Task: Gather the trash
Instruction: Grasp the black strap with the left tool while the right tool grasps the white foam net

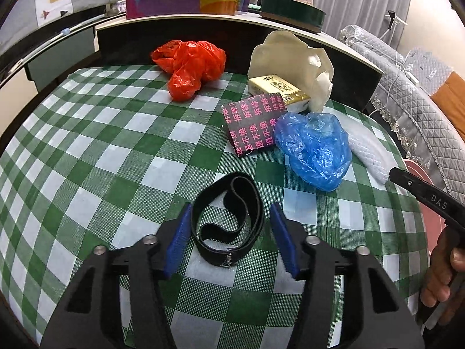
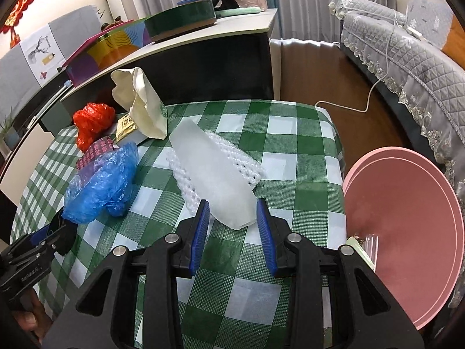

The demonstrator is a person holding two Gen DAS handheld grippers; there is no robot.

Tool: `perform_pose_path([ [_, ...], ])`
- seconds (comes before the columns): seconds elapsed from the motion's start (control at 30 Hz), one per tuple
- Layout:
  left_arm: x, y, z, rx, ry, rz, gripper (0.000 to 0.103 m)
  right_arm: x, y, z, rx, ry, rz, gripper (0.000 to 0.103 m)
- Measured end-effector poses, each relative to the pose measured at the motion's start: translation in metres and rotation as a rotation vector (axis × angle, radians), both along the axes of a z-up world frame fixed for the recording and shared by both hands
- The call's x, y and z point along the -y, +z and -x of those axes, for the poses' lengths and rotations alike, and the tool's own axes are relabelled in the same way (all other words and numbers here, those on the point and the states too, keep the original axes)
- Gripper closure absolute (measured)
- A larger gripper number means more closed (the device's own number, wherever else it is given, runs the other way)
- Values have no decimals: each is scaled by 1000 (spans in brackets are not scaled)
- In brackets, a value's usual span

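Crowding the foam sheet (image 2: 215,171): blue bag (image 2: 101,180) (touching), netting (image 2: 186,186).

On table (image 1: 96,133): strap loop (image 1: 229,218) nearest, between left gripper (image 1: 229,232) pads, untouched; printed packet (image 1: 252,126) behind it; crumpled bag (image 1: 315,148) right of packet, foam net (image 2: 215,174) further right, between right gripper (image 2: 232,226) pads; tissue pack (image 1: 276,88), another bag (image 1: 189,67) at back; basin (image 2: 407,218) off table's right edge
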State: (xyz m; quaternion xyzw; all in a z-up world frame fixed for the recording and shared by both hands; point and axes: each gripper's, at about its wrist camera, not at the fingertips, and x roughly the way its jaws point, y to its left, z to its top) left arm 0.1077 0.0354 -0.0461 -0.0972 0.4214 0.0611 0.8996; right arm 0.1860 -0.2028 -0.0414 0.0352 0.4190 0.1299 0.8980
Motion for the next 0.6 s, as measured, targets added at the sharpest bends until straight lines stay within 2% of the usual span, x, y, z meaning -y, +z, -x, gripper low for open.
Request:
perform_pose_path([
  [0.07, 0, 0, -1, -1, -4, -2, 66, -1, 0, 1, 2, 8, 3, 77],
  [0.23, 2, 2, -1, 7, -23, -4, 82, -1, 6, 5, 29, 13, 16, 96],
  [0.27, 3, 3, 0, 10, -27, -6, 84, -1, 9, 7, 39, 17, 11, 96],
  [0.37, 7, 8, 2, 31, -45, -23, 88, -3, 22, 15, 92, 24, 14, 97],
  [0.6, 15, 22, 12, 89, -79, -38, 89, 3, 49, 32, 185, 18, -22, 97],
])
